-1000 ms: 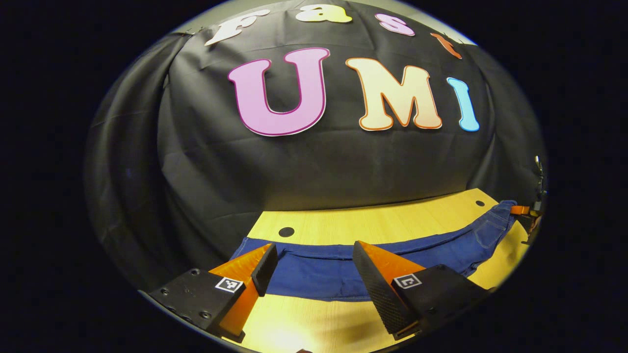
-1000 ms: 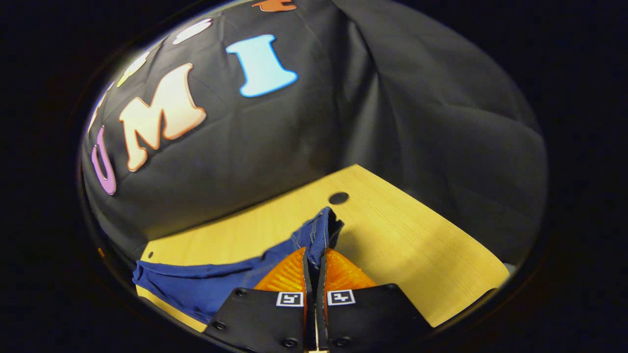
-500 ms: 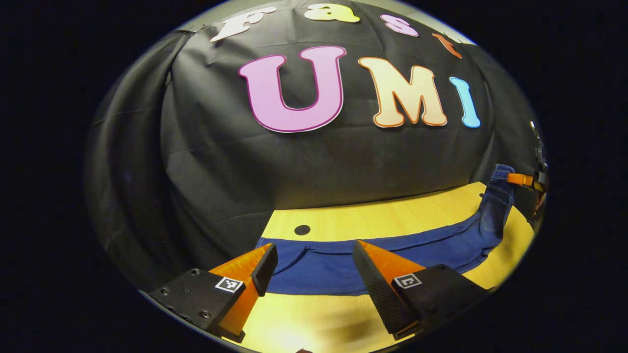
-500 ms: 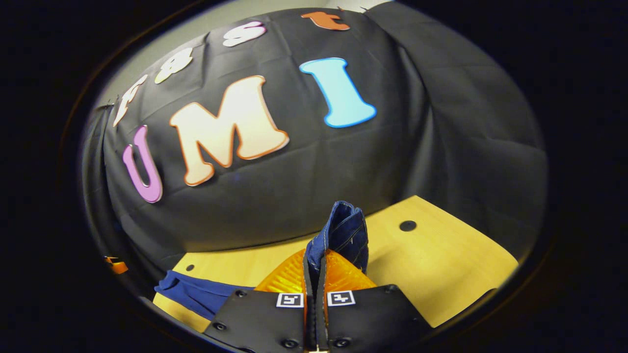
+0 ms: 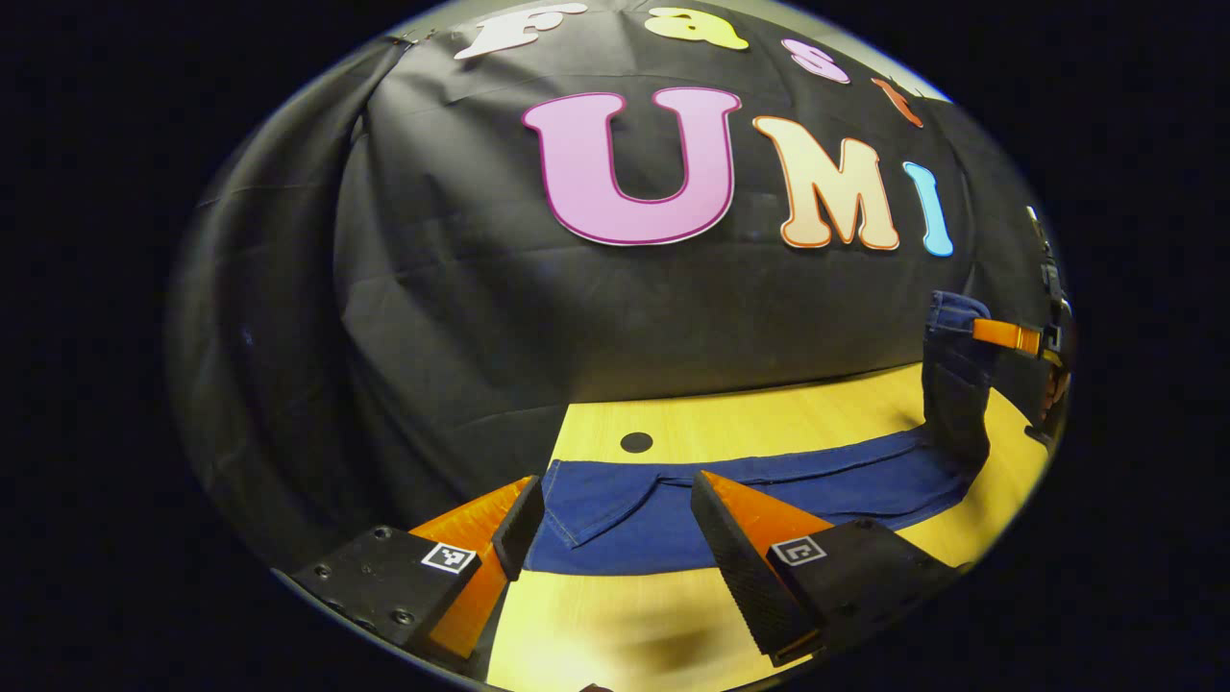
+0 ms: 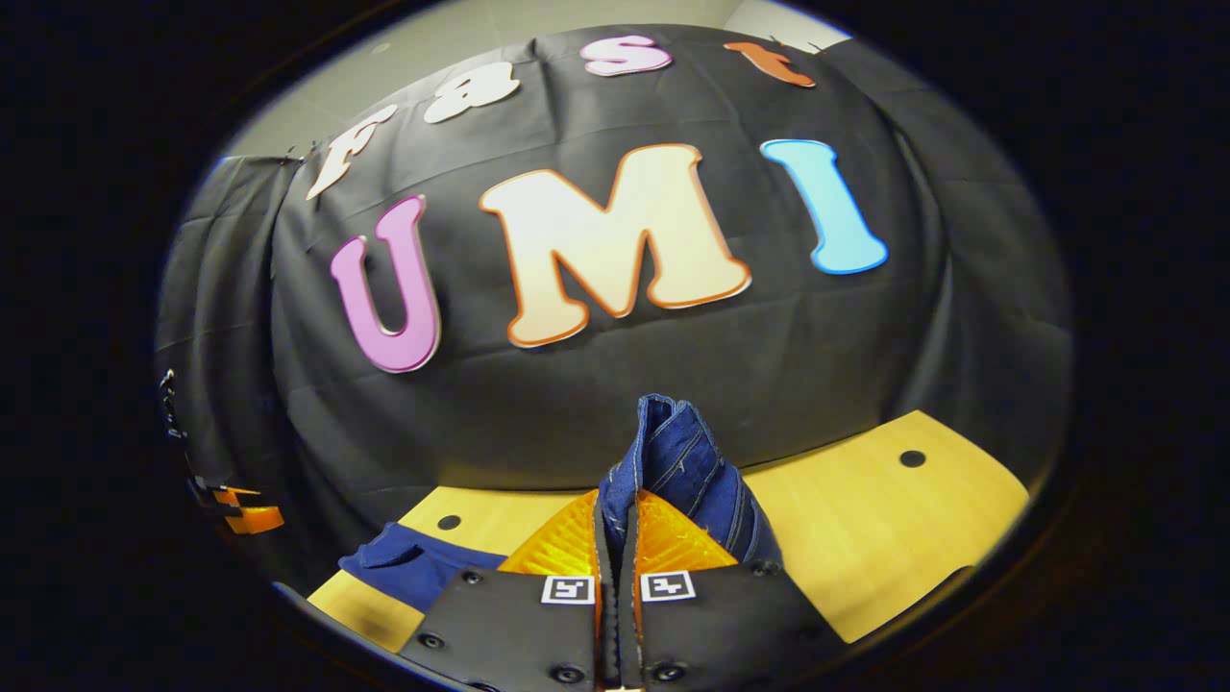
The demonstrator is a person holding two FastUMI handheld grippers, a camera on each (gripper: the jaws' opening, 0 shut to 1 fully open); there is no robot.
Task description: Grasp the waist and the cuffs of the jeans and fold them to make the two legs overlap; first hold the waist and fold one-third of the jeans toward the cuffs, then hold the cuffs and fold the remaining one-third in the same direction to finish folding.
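Note:
Blue jeans [image 5: 769,481] lie stretched across the wooden table [image 5: 750,418] in the left gripper view. My left gripper [image 5: 617,485] hovers open just above their near end, where a stitched flap is turned up, and touches nothing. At the far right, the right gripper [image 5: 1004,333] holds the other end [image 5: 951,384] lifted so that it hangs upright off the table. In the right gripper view my right gripper [image 6: 615,495] is shut on that bunched end of the jeans [image 6: 682,461], which sticks up past its fingertips. The left gripper [image 6: 235,514] shows small at the left edge.
Black cloth walls the booth behind and beside the table. Round dark holes [image 5: 635,442] [image 6: 912,458] mark the tabletop near its back corners. Bare wood [image 6: 865,538] stretches to the right of the held jeans.
The right gripper has raised its end of the jeans off the table and swung to face the back wall. The left gripper has shifted a little left, still open.

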